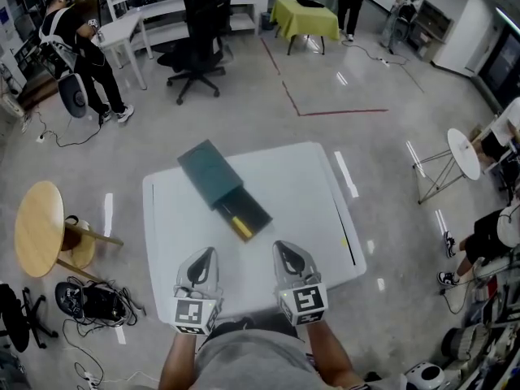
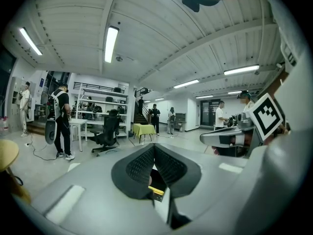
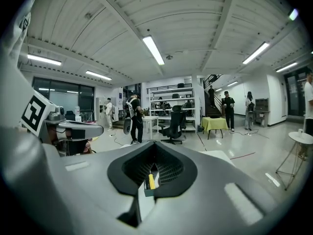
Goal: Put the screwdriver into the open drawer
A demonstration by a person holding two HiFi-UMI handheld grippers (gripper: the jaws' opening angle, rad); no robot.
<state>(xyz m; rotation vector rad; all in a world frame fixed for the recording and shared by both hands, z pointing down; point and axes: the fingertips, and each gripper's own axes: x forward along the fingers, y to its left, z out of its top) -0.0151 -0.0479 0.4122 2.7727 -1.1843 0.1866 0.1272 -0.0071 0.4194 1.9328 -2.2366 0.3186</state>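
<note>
Head view: one screwdriver in one drawer; left tool, right tool closed, empty.

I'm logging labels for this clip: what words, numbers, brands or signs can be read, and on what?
No readable text in any view.
Cube on the left gripper, cube on the right gripper: black-and-white square patterns only, no letters.
Drawer unit and table: no print visible.

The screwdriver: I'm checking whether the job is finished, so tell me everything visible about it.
The screwdriver shows as a short yellow bar, plastic-looking, lying flat inside the dark open drawer, lengthwise, toward its front end. Its shaft and tip cannot be made out. Only the drawer touches it.
</note>
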